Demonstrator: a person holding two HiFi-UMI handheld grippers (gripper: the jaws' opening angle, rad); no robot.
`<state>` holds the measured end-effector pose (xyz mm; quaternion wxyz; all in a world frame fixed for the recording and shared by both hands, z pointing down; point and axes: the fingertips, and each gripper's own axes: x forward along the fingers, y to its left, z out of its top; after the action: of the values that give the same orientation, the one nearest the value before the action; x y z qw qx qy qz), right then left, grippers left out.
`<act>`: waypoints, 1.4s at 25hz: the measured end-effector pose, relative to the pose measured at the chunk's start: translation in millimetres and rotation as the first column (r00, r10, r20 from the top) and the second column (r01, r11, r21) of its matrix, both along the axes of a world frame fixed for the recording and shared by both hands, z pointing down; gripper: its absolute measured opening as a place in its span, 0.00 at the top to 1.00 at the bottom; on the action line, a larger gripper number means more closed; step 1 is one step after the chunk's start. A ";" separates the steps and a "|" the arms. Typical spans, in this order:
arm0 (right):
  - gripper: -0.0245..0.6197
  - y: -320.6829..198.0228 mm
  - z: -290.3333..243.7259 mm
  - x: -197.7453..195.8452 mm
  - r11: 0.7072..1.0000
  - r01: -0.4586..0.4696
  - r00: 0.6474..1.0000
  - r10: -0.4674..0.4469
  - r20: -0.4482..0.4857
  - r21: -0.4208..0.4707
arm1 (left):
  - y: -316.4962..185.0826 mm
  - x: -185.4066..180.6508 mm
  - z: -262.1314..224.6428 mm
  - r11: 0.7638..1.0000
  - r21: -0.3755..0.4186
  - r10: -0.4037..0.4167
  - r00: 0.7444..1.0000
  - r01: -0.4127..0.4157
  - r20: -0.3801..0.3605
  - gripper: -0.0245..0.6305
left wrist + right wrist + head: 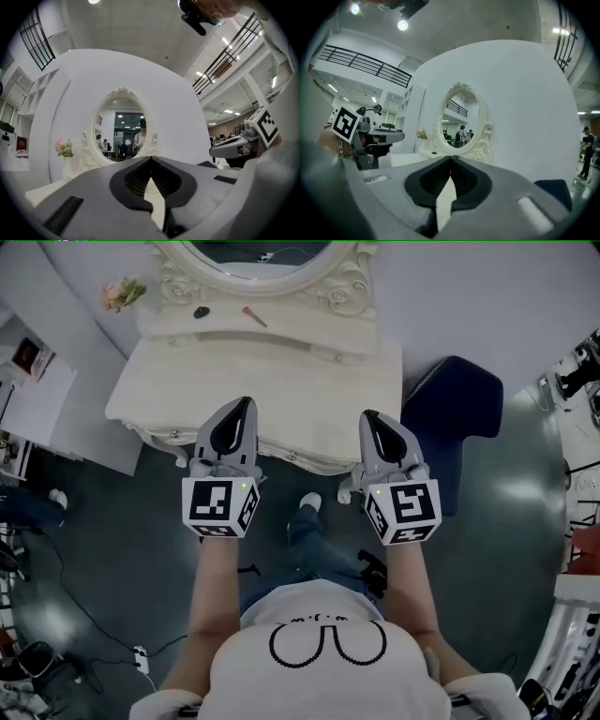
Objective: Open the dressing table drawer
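1. Drawer (281, 457) sits in the front of the desk (272, 381), under its scalloped edge and just below my two grippers. The head view gives me only a sliver of its face, which looks closed.
2. I judge it to be stiff painted wood, not heavy, sliding straight toward me. A crooked pull could jam it. I'd take hold at the small knob (293, 457) near its middle, though it is too small to be sure of.
3. Left gripper (246, 403) hovers over the desk's front edge with its fingers pressed together, nothing between them.
4. Right gripper (368, 415) is likewise over the edge, fingers pressed together and empty. I'd have to spread one pair before any grip.
5. The desk top is bare near me. The mirror (258, 254), flowers (122, 292), a dark item (202, 312) and a pink stick (254, 316) are at the back, well apart from the grippers.
6. The floor (112, 559) is dark and glossy with cables (84, 615) on it. A navy chair (455, 418) stands just right of the desk, and a white curved wall (487, 296) rises behind.
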<state>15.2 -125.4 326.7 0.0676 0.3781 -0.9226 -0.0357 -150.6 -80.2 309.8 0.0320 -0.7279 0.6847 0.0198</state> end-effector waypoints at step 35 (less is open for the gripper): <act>0.59 -263.3 200.3 -71.9 0.805 -0.303 0.953 0.267 -0.144 -0.510 | -299.1 -40.8 94.1 0.928 -0.254 0.273 0.961 -0.273 -0.037 0.96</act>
<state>-56.7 -388.7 527.0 0.2030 0.4778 -0.8269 0.2162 -191.4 -379.3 403.9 -0.0657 -0.8140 0.5736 -0.0644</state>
